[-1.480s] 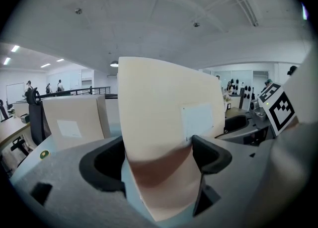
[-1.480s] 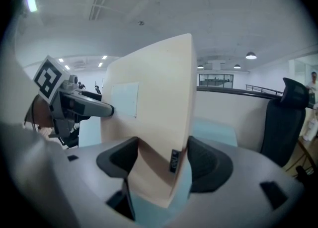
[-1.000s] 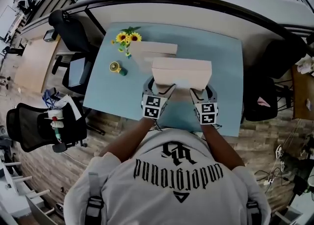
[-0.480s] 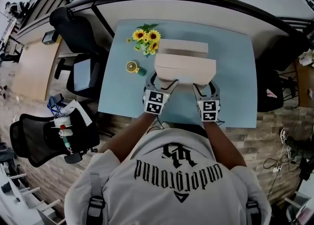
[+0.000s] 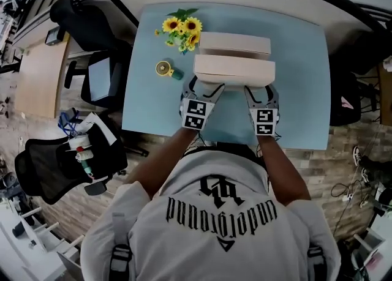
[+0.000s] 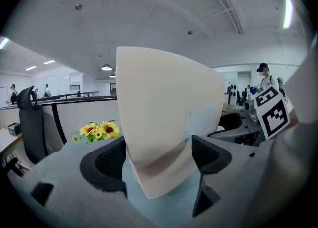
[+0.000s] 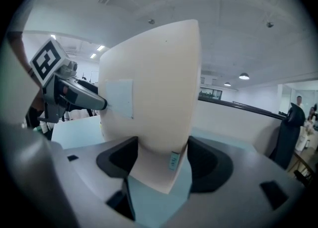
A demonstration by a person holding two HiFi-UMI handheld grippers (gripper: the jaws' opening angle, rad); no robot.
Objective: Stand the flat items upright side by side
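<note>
1. Right of the sunflowers [image 5: 180,29], the back box [image 5: 234,44] is already standing on edge on the table [image 5: 294,108], so that half looks done.
2. You're holding the front box [image 5: 234,70] upright, just on your side of the back box. The left gripper [image 5: 205,89] and right gripper [image 5: 259,92] are each clamping one end.
3. Versus a second ago, you're bringing it in closer, and it's nearly alongside now.
4. Still left, by my read: setting it down and letting go.

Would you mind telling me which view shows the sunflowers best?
The head view: the sunflowers show whole and unobstructed on the table. The left gripper view catches them small, left of the held box; the right gripper view misses them.
</note>
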